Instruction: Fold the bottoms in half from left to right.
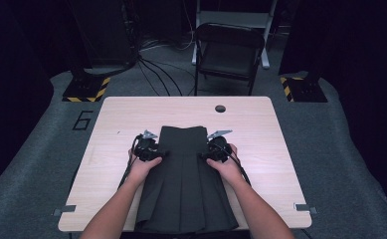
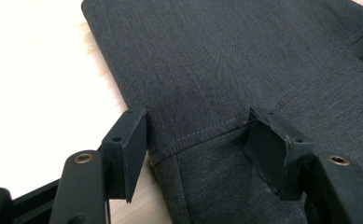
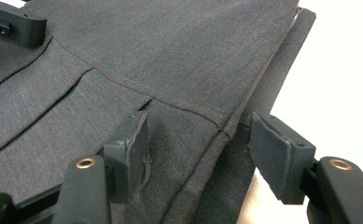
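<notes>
I have a dark grey pleated skirt (image 1: 183,184) laid flat in the middle of the tabletop (image 1: 260,129). Its narrow waist end points to the top of the high view, and its flared hem reaches the tabletop's near edge at the bottom.

My left tool (image 1: 148,149) sits at the skirt's left edge, a little below the waist, and my right tool (image 1: 217,148) sits opposite at the right edge.

In the left gripper view my left tool (image 2: 198,144) stands with its jaws apart, straddling the skirt's edge where the stitched seam meets the pleats. One pad is over bare wood at lower left and the other is over cloth at lower right. Neither pad presses the fabric.

In the right gripper view my right tool (image 3: 202,154) is likewise apart across the opposite edge, with nothing pinched.

As I judge it, the spreading out is done: the skirt lies smooth, its pleats straight. No fold is made yet. Closing on both edges and folding remains, so I'm near the start.
</notes>
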The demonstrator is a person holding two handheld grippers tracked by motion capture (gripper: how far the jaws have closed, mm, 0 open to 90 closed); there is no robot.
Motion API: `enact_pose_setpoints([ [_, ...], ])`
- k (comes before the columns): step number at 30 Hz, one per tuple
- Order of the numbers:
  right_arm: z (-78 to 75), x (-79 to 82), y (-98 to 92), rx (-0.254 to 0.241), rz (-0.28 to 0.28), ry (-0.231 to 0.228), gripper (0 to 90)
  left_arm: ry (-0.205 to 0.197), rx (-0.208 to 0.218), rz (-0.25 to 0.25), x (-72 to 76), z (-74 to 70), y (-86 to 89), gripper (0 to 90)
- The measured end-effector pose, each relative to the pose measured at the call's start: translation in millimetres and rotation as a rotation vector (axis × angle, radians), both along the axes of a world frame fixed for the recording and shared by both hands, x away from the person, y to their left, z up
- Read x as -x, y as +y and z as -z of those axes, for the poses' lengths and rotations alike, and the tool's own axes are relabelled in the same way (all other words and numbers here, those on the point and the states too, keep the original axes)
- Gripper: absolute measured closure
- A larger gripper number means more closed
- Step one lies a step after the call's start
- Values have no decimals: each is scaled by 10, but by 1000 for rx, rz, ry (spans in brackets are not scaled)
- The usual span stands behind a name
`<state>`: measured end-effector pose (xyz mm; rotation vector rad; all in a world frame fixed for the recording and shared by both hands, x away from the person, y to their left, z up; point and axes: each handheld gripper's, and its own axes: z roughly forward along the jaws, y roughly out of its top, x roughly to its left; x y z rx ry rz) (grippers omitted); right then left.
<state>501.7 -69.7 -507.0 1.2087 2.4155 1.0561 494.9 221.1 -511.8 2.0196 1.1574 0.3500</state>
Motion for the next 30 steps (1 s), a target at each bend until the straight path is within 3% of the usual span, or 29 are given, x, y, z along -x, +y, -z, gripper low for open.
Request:
enact_pose_setpoints([
  [1, -6, 9, 3, -6, 14, 21, 375, 1, -1, 1, -6, 1, 5, 379],
  [6, 10, -45, -16, 16, 12, 14, 345, 8, 10, -21, -25, 34, -14, 341],
  [12, 56, -69, -29, -1, 30, 55, 326, 13, 11, 5, -31, 38, -10, 379],
  [21, 47, -63, -32, -20, -12, 66, 488, 4, 4, 12, 10, 27, -30, 442],
  [26, 31, -34, -4, -25, -20, 73, 504, 29, 3, 15, 46, -4, -12, 454],
  [28, 31, -35, 1, -13, -35, 52, 505, 34, 10, 13, 38, -10, -7, 457],
  [30, 22, -27, 12, -12, -28, 58, 505, 24, 8, 12, 20, -14, -11, 451],
])
